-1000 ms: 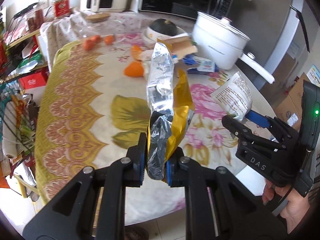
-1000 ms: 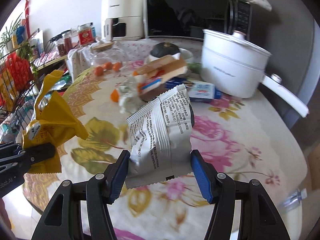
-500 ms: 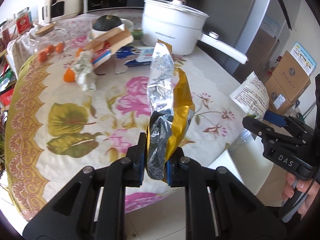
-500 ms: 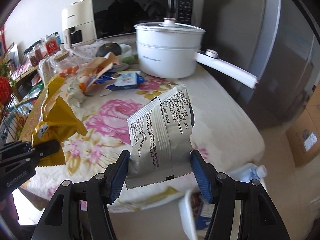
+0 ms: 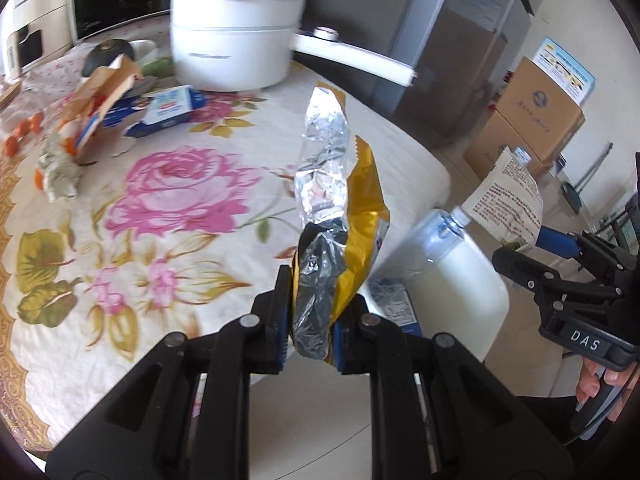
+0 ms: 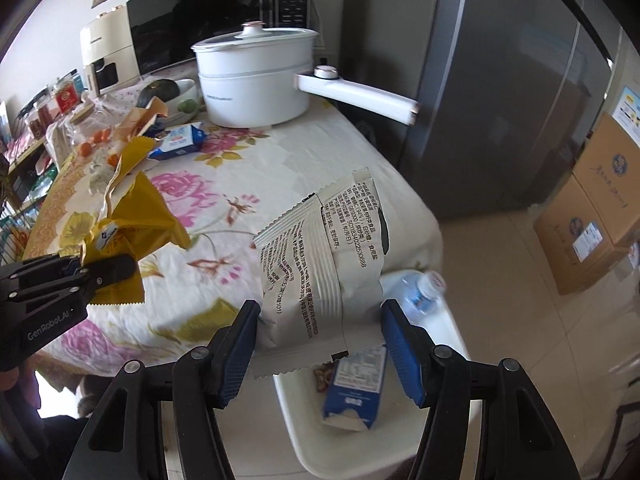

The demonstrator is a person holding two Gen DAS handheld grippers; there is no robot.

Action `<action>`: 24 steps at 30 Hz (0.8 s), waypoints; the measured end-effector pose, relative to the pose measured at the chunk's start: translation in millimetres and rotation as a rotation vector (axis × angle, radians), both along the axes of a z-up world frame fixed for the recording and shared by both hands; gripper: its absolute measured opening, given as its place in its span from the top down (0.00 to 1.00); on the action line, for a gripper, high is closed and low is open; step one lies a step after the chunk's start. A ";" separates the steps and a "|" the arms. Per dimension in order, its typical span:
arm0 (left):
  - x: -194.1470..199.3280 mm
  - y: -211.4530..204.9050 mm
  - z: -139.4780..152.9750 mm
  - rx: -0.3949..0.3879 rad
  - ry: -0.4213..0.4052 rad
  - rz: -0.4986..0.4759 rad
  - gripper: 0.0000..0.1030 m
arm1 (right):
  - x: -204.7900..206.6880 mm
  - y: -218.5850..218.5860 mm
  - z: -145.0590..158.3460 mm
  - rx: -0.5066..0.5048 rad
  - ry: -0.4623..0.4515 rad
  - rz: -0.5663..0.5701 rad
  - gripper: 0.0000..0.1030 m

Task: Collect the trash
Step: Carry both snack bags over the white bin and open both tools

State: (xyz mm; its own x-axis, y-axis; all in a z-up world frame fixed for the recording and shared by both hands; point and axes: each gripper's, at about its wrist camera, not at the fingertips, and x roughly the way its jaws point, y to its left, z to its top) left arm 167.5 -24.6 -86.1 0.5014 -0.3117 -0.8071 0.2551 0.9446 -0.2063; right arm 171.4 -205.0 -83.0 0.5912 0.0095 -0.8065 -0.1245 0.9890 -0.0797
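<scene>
My left gripper (image 5: 310, 332) is shut on a yellow, foil-lined snack bag (image 5: 340, 216), held upright past the table's near edge; the bag also shows in the right wrist view (image 6: 132, 220). My right gripper (image 6: 320, 344) is shut on a white printed packet (image 6: 320, 264), held above a white trash bin (image 6: 452, 332) beside the table. The bin holds a plastic bottle (image 6: 420, 288) and a blue carton (image 6: 356, 388). The bin (image 5: 460, 280) and the white packet (image 5: 508, 200) also show in the left wrist view.
On the floral tablecloth (image 5: 160, 200) lie a crumpled tissue (image 5: 58, 172), an open cardboard box (image 5: 104, 92), a blue packet (image 5: 168, 108) and a white pot with a long handle (image 5: 236, 36). Cardboard boxes (image 6: 592, 216) stand on the floor beside a grey fridge (image 6: 480, 80).
Both grippers have swung right, off the table's middle toward its right edge, each still holding its wrapper. The white bin has come into view under the right gripper.
</scene>
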 end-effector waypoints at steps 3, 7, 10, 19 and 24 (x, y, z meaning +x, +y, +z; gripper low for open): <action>-3.9 -27.8 -3.0 0.004 0.004 -0.058 0.82 | -5.0 -22.6 1.4 0.004 0.012 -0.035 0.39; -7.0 -60.3 -12.5 0.017 0.021 -0.129 0.82 | -8.3 -50.6 0.7 0.003 0.031 -0.083 0.39; -9.1 -82.2 -24.0 0.034 0.041 -0.174 0.82 | -10.8 -66.8 -3.1 -0.006 0.051 -0.108 0.39; -7.1 -125.7 -59.4 0.062 0.086 -0.254 0.82 | -17.0 -99.7 -15.1 -0.030 0.106 -0.134 0.39; -7.0 -139.2 -70.8 0.123 0.094 -0.237 0.23 | -16.9 -111.8 -18.8 -0.036 0.127 -0.144 0.39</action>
State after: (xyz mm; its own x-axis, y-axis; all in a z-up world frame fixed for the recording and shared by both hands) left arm 160.5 -163.7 -156.9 0.3475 -0.3076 -0.8858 0.4568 0.8805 -0.1266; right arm 154.5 -316.8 -101.8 0.4779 -0.0979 -0.8729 0.0063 0.9941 -0.1080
